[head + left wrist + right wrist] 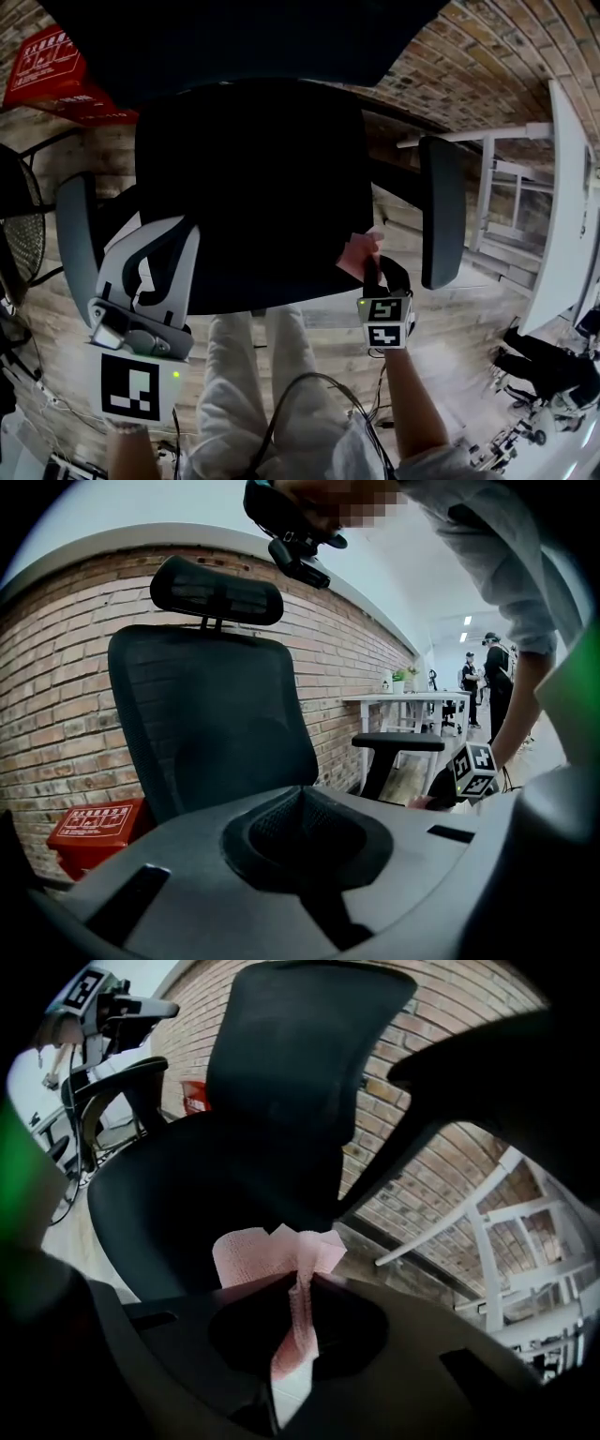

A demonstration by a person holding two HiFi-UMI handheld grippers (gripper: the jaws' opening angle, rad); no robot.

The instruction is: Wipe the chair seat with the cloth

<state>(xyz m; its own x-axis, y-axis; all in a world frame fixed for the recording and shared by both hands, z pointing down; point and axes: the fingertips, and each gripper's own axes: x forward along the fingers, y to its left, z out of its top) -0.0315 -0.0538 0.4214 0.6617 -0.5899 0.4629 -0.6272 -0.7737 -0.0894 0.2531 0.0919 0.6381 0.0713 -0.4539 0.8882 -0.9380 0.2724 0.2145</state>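
Observation:
The black office chair's seat [253,187] fills the middle of the head view. A pink cloth [359,251] lies against the seat's front right edge, and my right gripper [372,267] is shut on it. In the right gripper view the cloth [272,1251] fans out above the closed jaws of that gripper [300,1283], with the seat [187,1185] and backrest beyond. My left gripper [161,230] is held at the seat's front left corner, shut and holding nothing. Its own view shows this left gripper [300,794] pointing across at the backrest [206,714].
Grey armrests stand on both sides of the seat [441,220] [77,244]. A red box [56,70] sits by the brick wall at the back left. A white table [562,187] stands to the right. A fan [19,225] is at the left, and people [492,677] stand farther off.

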